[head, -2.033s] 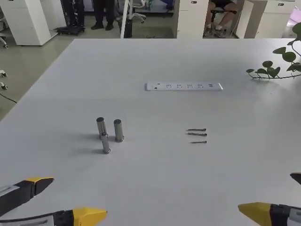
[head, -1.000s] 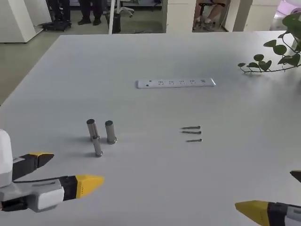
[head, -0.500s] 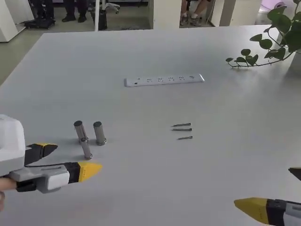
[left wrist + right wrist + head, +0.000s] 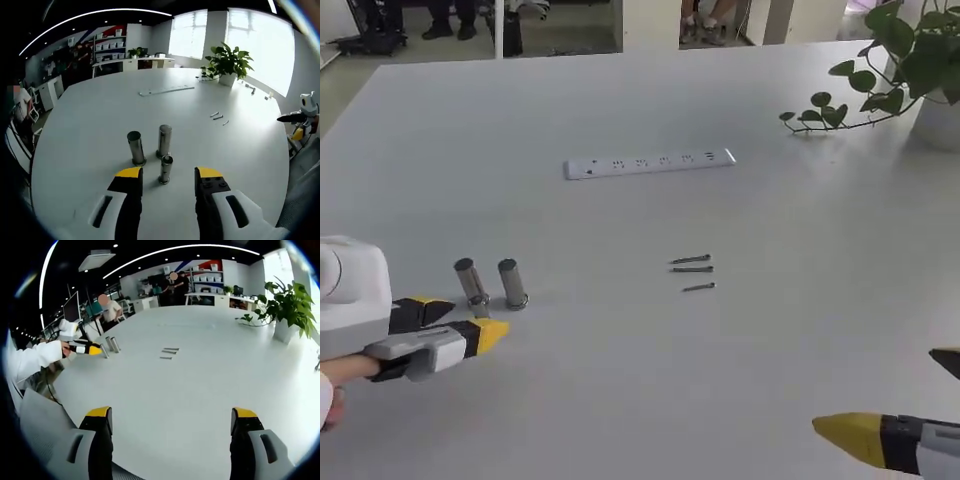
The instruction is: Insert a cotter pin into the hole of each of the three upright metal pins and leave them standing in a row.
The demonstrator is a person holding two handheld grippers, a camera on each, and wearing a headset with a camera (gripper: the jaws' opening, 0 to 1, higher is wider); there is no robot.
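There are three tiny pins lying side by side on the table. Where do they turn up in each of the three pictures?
Head view: the cotter pins lie just right of centre.
Left gripper view: upper right, small and far off.
Right gripper view: just above centre.
Shared landmark: the plant, above and to the right of the cotter pins in every view.

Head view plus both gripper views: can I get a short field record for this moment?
upright grey metal pins: three, standing in a tight cluster, not a row
thin metal cotter pins: three, lying flat side by side, well apart from the upright pins
left gripper: open, nearest upright pin just ahead between its jaws
right gripper: open, holding nothing
task state: no cotter pin picked up yet
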